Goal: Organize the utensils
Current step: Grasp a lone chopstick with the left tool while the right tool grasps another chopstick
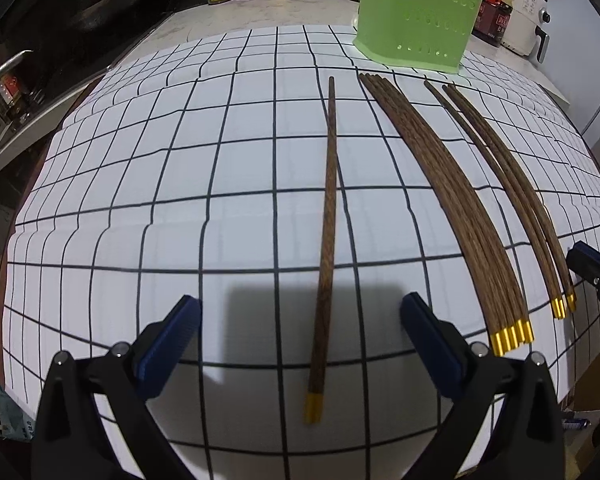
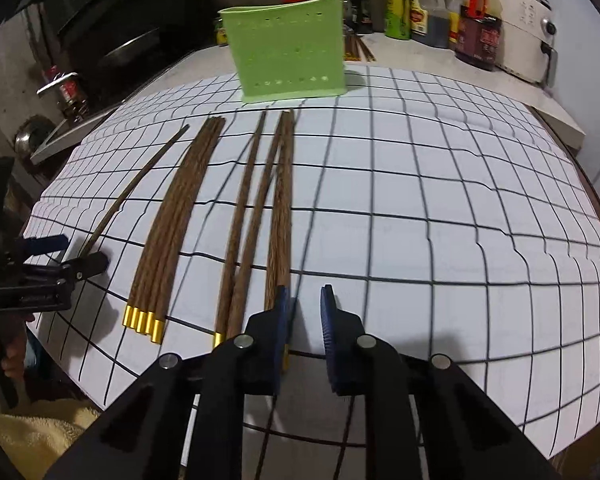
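Note:
Brown wooden chopsticks with gold end caps lie on a white grid-lined mat (image 1: pixel 220 184). A single chopstick (image 1: pixel 326 240) lies between the wide-open fingers of my left gripper (image 1: pixel 300 312), untouched. A bundle of several chopsticks (image 1: pixel 456 208) lies to its right, then a loose group (image 1: pixel 512 188) further right. My right gripper (image 2: pixel 305 300) is open with a narrow gap and empty; its left finger sits just beside the rightmost chopsticks (image 2: pixel 282 208). The bundle (image 2: pixel 168 232) and the single chopstick (image 2: pixel 136 188) lie to its left. A green perforated holder (image 1: pixel 420 20) (image 2: pixel 288 48) stands at the mat's far edge.
Sauce bottles and jars (image 2: pixel 428 8) line the back of the counter. A white appliance (image 2: pixel 528 28) stands at the back right. A stove with a pan (image 1: pixel 72 20) is on the left. A yellow towel (image 2: pixel 32 424) lies below the mat's near left corner.

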Available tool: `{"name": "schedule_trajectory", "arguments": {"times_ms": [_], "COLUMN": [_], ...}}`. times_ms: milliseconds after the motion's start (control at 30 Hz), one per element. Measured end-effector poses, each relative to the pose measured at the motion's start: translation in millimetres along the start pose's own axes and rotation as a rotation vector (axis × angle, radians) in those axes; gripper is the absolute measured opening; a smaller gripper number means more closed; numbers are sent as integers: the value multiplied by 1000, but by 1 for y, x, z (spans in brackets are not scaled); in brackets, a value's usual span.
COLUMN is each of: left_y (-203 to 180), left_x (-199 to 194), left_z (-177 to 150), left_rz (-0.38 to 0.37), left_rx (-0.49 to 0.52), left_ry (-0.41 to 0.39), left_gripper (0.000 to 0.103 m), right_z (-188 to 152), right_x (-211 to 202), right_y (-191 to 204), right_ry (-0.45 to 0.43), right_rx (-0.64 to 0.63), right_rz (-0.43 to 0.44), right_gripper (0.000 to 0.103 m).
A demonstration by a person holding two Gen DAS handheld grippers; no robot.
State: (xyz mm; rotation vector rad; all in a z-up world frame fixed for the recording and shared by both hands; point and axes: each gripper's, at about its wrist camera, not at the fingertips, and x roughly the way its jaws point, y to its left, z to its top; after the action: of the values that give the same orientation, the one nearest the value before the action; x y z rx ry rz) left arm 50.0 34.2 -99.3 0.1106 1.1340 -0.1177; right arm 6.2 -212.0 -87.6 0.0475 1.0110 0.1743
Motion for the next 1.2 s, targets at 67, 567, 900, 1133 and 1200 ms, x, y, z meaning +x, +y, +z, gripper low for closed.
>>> {"name": "schedule_trajectory", "arguments": {"times_ms": [67, 567, 900, 1133, 1200], "left_y": [0, -4, -18, -5, -7], "left_x": [1, -18, -8, -23, -27], "left_z": [1, -14, 10, -12, -21], "left_rz": [0, -26, -71, -159, -154], "left_rx": [0, 93, 144, 86, 98], "left_ry": [-9, -26, -100, -51, -55], "left_gripper": [98, 35, 7, 8, 8], "right_z": [3, 5, -1, -24, -28], "right_x": [2, 5, -5, -18, -18], "right_y": [5, -1, -26, -18, -15], "right_ry": [1, -15, -50, -50, -54], "right_rx": [-11, 12, 76, -13, -38], "right_rz": [10, -54, -28, -5, -14], "right_gripper": [18, 15, 12, 32, 32]}}
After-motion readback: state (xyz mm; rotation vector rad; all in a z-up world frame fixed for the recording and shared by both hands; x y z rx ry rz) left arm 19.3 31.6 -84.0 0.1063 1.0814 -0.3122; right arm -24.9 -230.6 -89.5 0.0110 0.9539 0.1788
